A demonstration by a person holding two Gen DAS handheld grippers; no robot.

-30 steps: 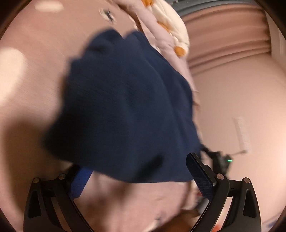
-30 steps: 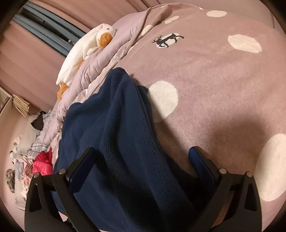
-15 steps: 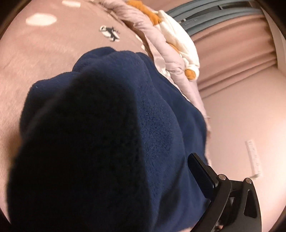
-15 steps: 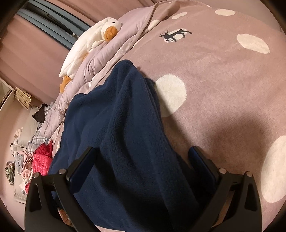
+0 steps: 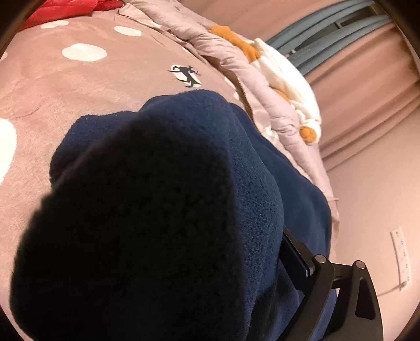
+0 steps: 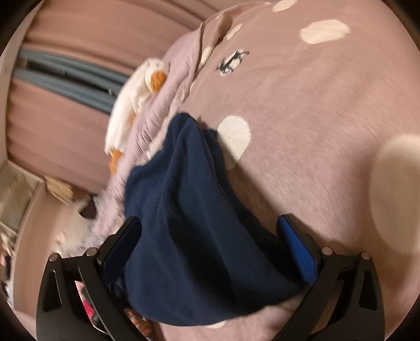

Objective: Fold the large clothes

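One navy fleece garment point(image 6: 194, 223) lies bunched between the fingers of the right gripper point(image 6: 210, 246), and it fills the near view of the left gripper point(image 5: 168, 262), of which only one finger point(image 5: 296, 251) shows. One pink bedspread point(image 6: 328, 110) with white dots lies ahead of both, carrying one deer print point(image 6: 231, 61). One white plush duck point(image 6: 136, 97) rests beyond the garment. One red item point(image 5: 65, 8) sits far ahead of the left gripper.

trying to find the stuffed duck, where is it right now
The white plush duck lies on the bunched quilt at the bed's far edge, by the pink curtains, just beyond the navy fleece; left in the right wrist view, upper right in the left.
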